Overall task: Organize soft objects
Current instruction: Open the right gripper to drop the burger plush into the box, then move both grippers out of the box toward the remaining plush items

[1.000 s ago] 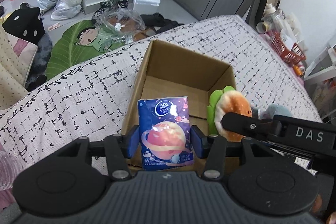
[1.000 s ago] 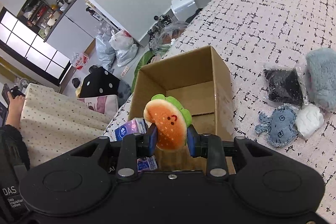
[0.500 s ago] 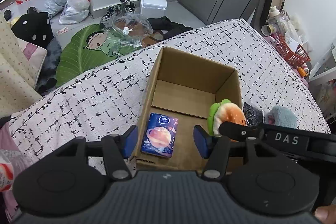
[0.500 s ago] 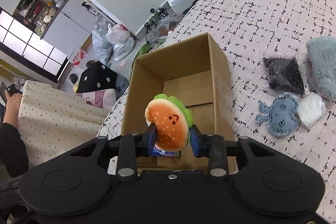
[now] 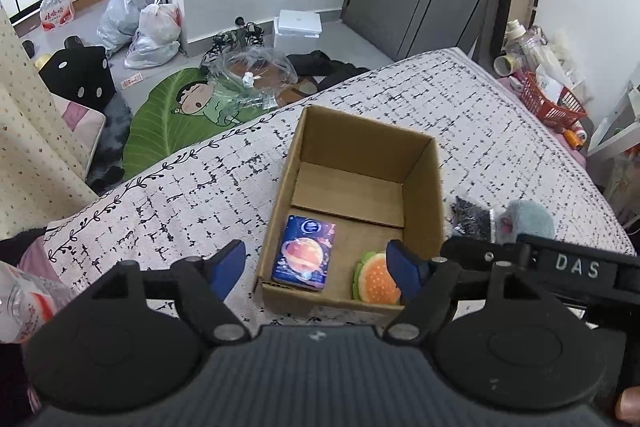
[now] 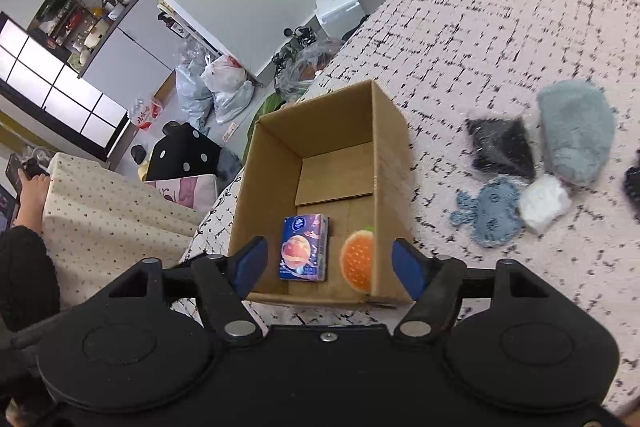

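An open cardboard box (image 5: pixel 422 167) (image 6: pixel 384 131) stands on the patterned bed cover. Inside it lie a blue tissue pack (image 5: pixel 304 253) (image 6: pixel 303 247) and a burger plush (image 5: pixel 376 277) (image 6: pixel 357 259), side by side near the front wall. My left gripper (image 5: pixel 318 265) is open and empty, held above the box's front edge. My right gripper (image 6: pixel 330 263) is open and empty above the same edge; its body shows at the right of the left wrist view (image 5: pixel 560 263).
On the cover right of the box lie a black packet (image 6: pixel 500 147), a grey-blue fluffy plush (image 6: pixel 576 131), a blue knitted plush (image 6: pixel 492 211) and a white soft item (image 6: pixel 544 201). A red basket (image 5: pixel 552 103) stands beyond the bed. Bags and a green mat (image 5: pixel 180 115) are on the floor.
The left gripper opened and dropped the tissue pack into the box, then the right gripper opened and let the burger plush fall beside it. Both grippers rose and pulled back.
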Action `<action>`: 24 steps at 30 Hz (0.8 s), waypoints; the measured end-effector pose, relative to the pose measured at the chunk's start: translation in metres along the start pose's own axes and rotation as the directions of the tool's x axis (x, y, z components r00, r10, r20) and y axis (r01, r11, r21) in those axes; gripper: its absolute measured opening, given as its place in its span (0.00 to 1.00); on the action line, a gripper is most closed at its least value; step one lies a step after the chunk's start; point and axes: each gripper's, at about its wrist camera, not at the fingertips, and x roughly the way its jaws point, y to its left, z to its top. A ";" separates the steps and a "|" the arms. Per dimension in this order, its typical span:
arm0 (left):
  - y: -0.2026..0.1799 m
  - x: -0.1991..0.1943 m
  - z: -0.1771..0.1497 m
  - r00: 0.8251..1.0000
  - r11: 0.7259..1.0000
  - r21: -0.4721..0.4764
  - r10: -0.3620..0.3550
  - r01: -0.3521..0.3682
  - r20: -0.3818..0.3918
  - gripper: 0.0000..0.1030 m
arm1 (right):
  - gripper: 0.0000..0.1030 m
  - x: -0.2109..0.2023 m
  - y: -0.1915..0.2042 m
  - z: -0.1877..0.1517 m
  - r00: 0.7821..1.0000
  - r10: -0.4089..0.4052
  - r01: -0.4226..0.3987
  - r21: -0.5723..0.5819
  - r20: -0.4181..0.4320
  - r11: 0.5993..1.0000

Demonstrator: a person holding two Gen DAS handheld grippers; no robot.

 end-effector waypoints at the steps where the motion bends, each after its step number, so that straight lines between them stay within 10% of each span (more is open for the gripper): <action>1: -0.002 -0.002 -0.001 1.000 1.000 0.000 -0.001 0.001 0.003 0.75 | 0.70 -0.004 -0.001 0.000 1.000 -0.005 0.005 -0.009 0.004 1.000; 24: -0.057 -0.028 -0.022 0.999 0.999 0.051 -0.013 0.011 0.035 0.86 | 0.93 -0.083 -0.058 -0.018 0.987 -0.100 0.108 -0.063 0.127 0.992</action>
